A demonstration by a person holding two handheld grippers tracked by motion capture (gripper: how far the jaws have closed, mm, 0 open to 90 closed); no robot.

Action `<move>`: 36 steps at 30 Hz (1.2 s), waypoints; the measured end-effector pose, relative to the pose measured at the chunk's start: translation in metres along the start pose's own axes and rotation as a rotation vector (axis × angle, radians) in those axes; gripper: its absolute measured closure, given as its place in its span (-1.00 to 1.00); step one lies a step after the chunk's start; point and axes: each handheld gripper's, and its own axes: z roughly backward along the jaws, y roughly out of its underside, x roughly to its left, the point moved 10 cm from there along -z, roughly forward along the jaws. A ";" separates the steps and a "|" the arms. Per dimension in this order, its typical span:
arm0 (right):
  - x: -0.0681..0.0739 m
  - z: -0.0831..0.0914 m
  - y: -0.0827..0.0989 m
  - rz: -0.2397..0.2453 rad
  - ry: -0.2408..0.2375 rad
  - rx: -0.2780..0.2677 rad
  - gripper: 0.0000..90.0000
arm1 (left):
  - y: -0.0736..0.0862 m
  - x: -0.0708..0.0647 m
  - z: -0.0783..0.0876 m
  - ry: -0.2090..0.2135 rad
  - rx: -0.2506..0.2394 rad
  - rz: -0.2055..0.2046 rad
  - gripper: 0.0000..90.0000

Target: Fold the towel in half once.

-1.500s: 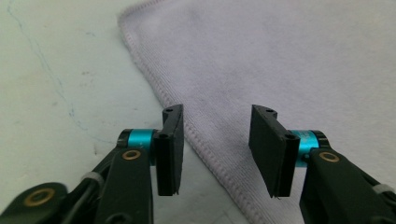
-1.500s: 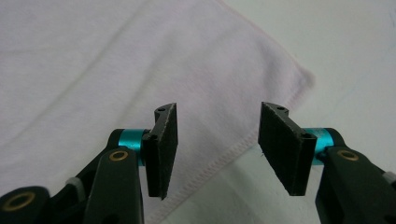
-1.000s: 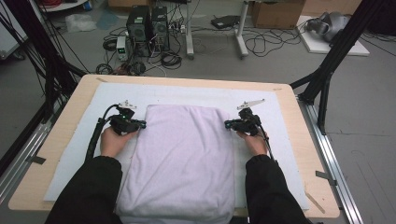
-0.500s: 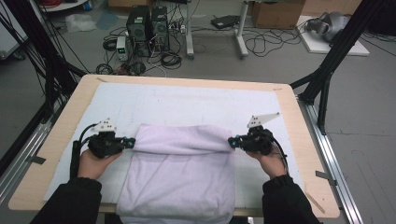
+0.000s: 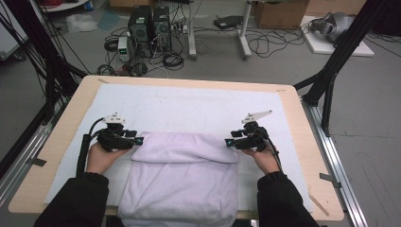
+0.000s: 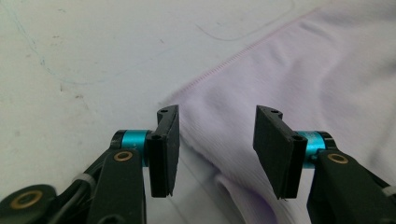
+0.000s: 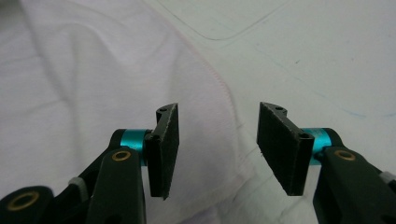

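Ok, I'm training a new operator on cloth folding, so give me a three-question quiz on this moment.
1. True or false: the left gripper clamps the pale lilac folded cloth.
2. Which holds? A: the cloth's near end hangs over the edge of the light wooden table. B: the cloth lies wholly on the white mat. C: the cloth is bunched in a ball.
3. Where is the right gripper relative to the cloth's folded far edge?

Key
1. False: its jaws have just been opening, and in the left gripper view the cloth's corner lies between pads that do not press it.
2. A.
3. At its right end, with its jaws apart.
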 end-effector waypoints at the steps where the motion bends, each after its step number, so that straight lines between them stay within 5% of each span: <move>1: -0.001 -0.006 0.001 0.001 0.007 0.015 0.15 | 0.003 0.004 -0.008 -0.021 0.022 0.019 0.05; 3: -0.003 -0.017 0.008 -0.018 -0.005 0.060 0.30 | 0.010 0.005 -0.016 -0.011 0.067 0.015 0.09; 5: -0.001 -0.025 0.014 -0.022 -0.023 0.093 0.52 | 0.011 0.005 -0.016 -0.033 0.071 -0.031 0.38; 6: 0.000 -0.024 0.014 -0.017 -0.037 0.092 0.72 | 0.011 0.002 -0.017 0.001 0.071 -0.023 0.64; 9: 0.004 -0.023 0.012 0.013 -0.042 0.094 0.85 | 0.010 0.001 -0.016 0.003 0.062 -0.008 0.89; 11: 0.007 -0.018 0.005 0.025 -0.049 0.050 0.86 | 0.008 0.001 -0.013 -0.004 0.054 -0.016 0.92; 16: 0.024 0.008 -0.016 0.068 -0.065 -0.039 0.88 | -0.014 -0.007 0.015 0.003 -0.085 -0.018 0.92; 21: 0.056 0.046 -0.031 0.149 -0.091 -0.129 0.88 | -0.021 -0.028 0.058 0.042 -0.150 -0.076 0.93; 23: 0.075 0.060 -0.026 0.174 -0.118 -0.139 0.88 | -0.011 -0.044 0.076 0.071 -0.175 -0.099 0.92; 26: 0.102 0.073 -0.004 0.218 -0.147 -0.111 0.88 | 0.021 -0.071 0.094 0.129 -0.143 -0.139 0.91; 29: 0.126 0.079 0.023 0.209 -0.247 -0.084 0.71 | 0.046 -0.085 0.103 0.177 -0.094 -0.167 0.60; 33: 0.122 0.082 0.026 0.196 -0.247 -0.111 0.52 | 0.048 -0.082 0.105 0.156 -0.075 -0.187 0.36; 36: 0.098 0.073 0.019 0.179 -0.174 -0.108 0.39 | 0.037 -0.071 0.095 0.124 -0.079 -0.176 0.33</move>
